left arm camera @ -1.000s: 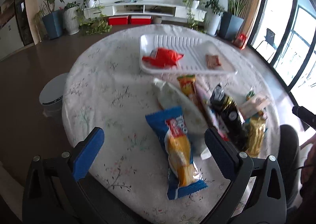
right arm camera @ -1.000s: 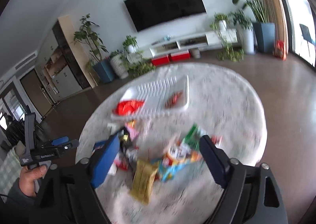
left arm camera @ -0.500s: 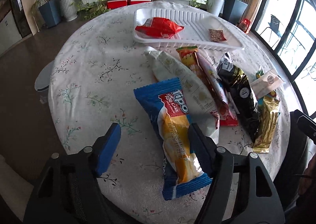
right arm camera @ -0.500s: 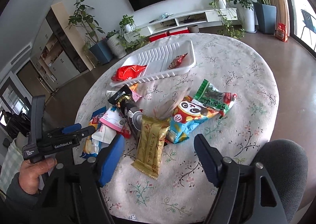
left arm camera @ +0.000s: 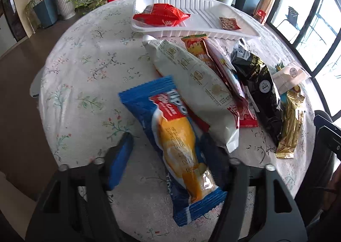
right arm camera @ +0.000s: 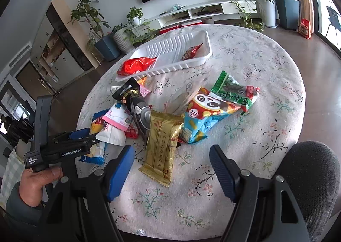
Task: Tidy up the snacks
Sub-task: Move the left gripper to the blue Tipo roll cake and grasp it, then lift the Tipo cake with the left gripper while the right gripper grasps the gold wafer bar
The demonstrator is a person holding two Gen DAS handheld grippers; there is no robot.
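Observation:
A blue and orange Tipo cake pack (left arm camera: 177, 141) lies on the flowered tablecloth, between the fingers of my left gripper (left arm camera: 168, 137). Its jaws are closing; the right pad is at the wrapper's edge and the left pad still stands off. The right wrist view shows this gripper (right arm camera: 85, 135) at the left, held by a hand (right arm camera: 38, 182). My right gripper (right arm camera: 171, 148) stands open just above a gold pack (right arm camera: 162, 144), pads clear of it. At the far side, the white tray (left arm camera: 191, 3) holds a red pack (left arm camera: 162, 16) and a small brown pack (left arm camera: 229, 22).
Loose snacks lie in a heap: a long white bag (left arm camera: 191, 80), an orange pack (left arm camera: 198, 50), a black pack (left arm camera: 260, 84), a panda-face pack (right arm camera: 208, 109) and a green pack (right arm camera: 234, 90). A dark chair back (right arm camera: 309, 173) rises at the table's near right edge.
My left gripper has come down over the blue pack and its jaws have narrowed around it. The right gripper has dropped toward the gold pack.

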